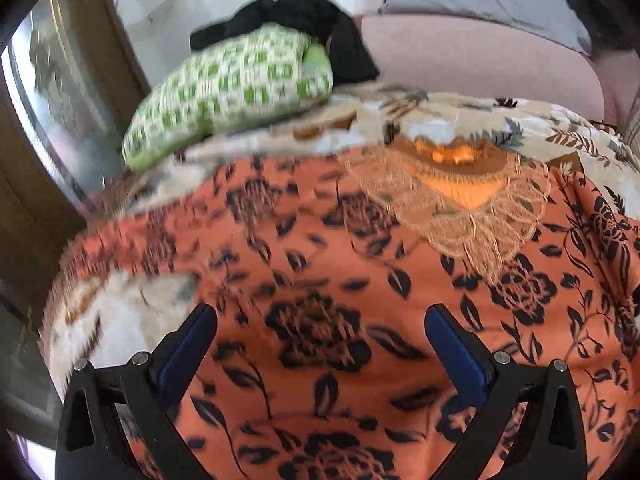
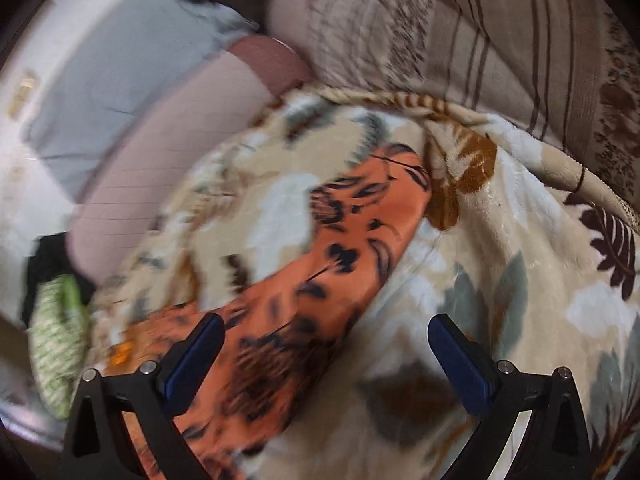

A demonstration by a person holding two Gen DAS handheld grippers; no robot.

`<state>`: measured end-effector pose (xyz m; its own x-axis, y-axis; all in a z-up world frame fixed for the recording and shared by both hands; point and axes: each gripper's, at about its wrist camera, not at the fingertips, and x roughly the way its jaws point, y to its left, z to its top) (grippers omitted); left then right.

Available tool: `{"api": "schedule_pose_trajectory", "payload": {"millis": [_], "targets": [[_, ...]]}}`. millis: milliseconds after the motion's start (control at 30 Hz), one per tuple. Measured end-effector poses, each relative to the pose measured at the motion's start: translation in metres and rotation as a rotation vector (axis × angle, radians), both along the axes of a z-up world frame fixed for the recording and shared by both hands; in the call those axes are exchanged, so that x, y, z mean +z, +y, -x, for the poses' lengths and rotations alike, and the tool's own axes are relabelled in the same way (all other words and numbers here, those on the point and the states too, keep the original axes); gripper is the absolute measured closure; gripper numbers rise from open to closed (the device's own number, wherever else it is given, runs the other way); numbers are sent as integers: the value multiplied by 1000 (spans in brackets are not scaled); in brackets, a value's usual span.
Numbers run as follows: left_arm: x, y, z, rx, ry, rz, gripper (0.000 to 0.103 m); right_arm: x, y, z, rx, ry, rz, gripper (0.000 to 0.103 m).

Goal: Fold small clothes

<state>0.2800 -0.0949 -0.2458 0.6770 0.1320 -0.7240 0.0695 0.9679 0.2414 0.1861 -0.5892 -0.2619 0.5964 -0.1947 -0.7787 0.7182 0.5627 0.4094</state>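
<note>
We see an orange flowered garment point(image 1: 320, 280) spread flat on a leaf-print blanket point(image 2: 520, 248), lace collar point(image 1: 460, 208) at its far end. Left gripper point(image 1: 320, 336) over the cloth, jaws apart, holding nothing. Right gripper point(image 2: 326, 344) likewise wide apart, above what looks like a sleeve; blur hampers us. Green checked bundle point(image 1: 232, 88) and black cloth point(image 1: 304, 12) lie beyond.

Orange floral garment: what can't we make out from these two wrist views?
- Orange floral garment: left wrist view, lower hem cut off by the frame edge and the left gripper.
- Its sleeve: right wrist view, motion blur hides folds and seams; the right gripper covers its near end.
- Black clothing: left wrist view, half hidden behind the green checked bundle; type unclear.
</note>
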Motion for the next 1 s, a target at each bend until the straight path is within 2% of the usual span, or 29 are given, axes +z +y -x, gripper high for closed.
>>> {"api": "schedule_pose_trajectory", "payload": {"millis": [67,133,167,200,233,267,333,367,433,500,567,667,833,900,1000], "targets": [[-6,-2,-4,-18,-8,-19,0,-15,-13,-11,-45,19,-48,1],[-15,-6,-8,-30,45,1,0,-28,-22,-22,-73,56,-83,2],[-18,-4,-12,-30,81,19,0,-32,-24,-27,-81,84,-80,7],[-21,0,-15,-29,106,44,0,-37,-26,-32,-88,112,-78,18],[-21,1,-14,-26,114,63,0,-41,-28,-36,-103,147,-63,22],[-20,7,-15,-11,114,82,0,-40,-28,-36,-124,166,-34,30],[-14,19,-17,30,92,102,0,-35,-29,-31,-129,121,-41,75],[-11,29,-19,57,78,109,0,-35,-32,-27,-108,53,-107,85],[-5,48,-22,109,57,118,0,-31,-34,-18,-126,-30,-175,85],[-1,73,-24,172,38,127,0,-17,-28,-14,-102,-113,-200,85],[1,93,-26,221,29,127,0,10,-12,-15,-48,-230,-223,85],[4,126,-29,302,18,124,0,46,24,-31,40,-338,-233,85],[5,174,-38,421,7,124,0,101,139,-90,312,-432,-230,85],[5,192,-41,467,7,136,0,107,193,-111,427,-441,-240,85],[1,214,-44,533,26,169,0,97,275,-139,584,-400,-247,84]]}}
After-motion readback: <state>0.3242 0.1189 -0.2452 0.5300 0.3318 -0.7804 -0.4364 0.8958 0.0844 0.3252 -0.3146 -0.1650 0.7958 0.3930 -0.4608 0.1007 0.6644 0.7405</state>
